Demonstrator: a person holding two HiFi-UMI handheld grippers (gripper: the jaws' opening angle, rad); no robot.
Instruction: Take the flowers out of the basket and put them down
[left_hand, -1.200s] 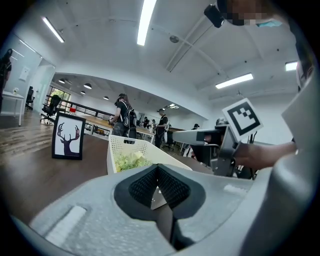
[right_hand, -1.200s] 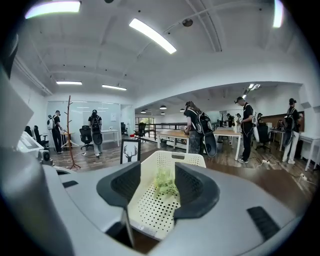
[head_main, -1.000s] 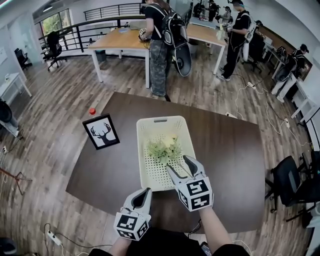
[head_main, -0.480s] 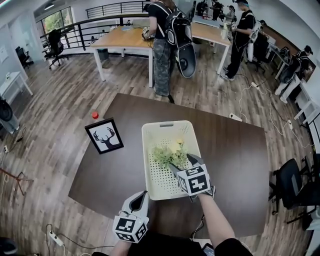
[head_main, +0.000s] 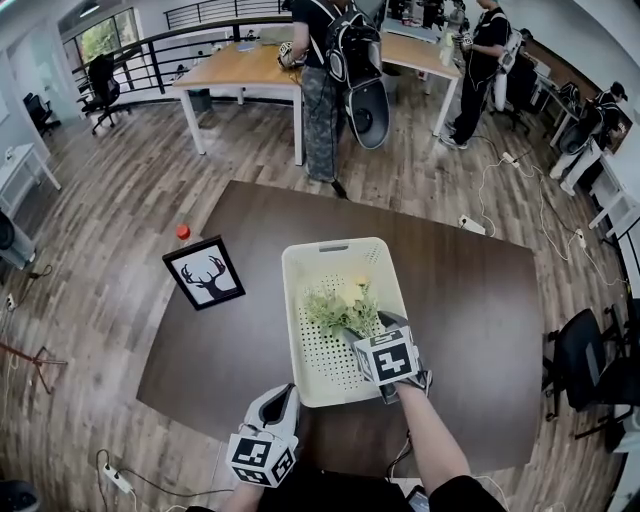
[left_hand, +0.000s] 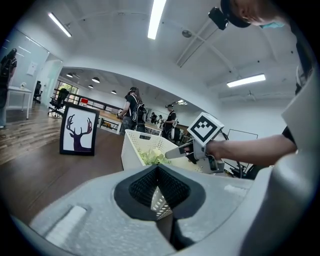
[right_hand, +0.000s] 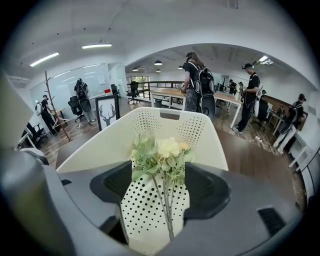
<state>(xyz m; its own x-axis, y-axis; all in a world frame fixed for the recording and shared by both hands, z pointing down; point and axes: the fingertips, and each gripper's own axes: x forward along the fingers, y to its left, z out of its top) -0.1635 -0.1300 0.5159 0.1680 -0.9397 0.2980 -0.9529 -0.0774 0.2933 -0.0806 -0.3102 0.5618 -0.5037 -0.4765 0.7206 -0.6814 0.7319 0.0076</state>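
A small bunch of pale yellow flowers with green leaves (head_main: 340, 305) lies in the cream perforated basket (head_main: 300, 262) in the middle of the dark table. My right gripper (head_main: 366, 328) reaches down into the basket. In the right gripper view the flowers (right_hand: 160, 155) and their thin stems run between its wide-apart jaws (right_hand: 162, 176), which have just been opening; the pads do not press on the stems. My left gripper (head_main: 285, 398) hovers at the table's near edge, left of the basket's front corner. Its fingertips (left_hand: 158, 187) meet, with nothing held.
A framed deer picture (head_main: 203, 272) stands on the table (head_main: 480, 330) left of the basket. On the floor beyond it lies a small red object (head_main: 183, 231). People stand at wooden desks (head_main: 240, 68) far behind. An office chair (head_main: 585, 360) is at the right.
My right gripper has dipped forward and down into the basket, closer to the flowers, and its jaws stand wider. The left gripper has shifted only slightly.
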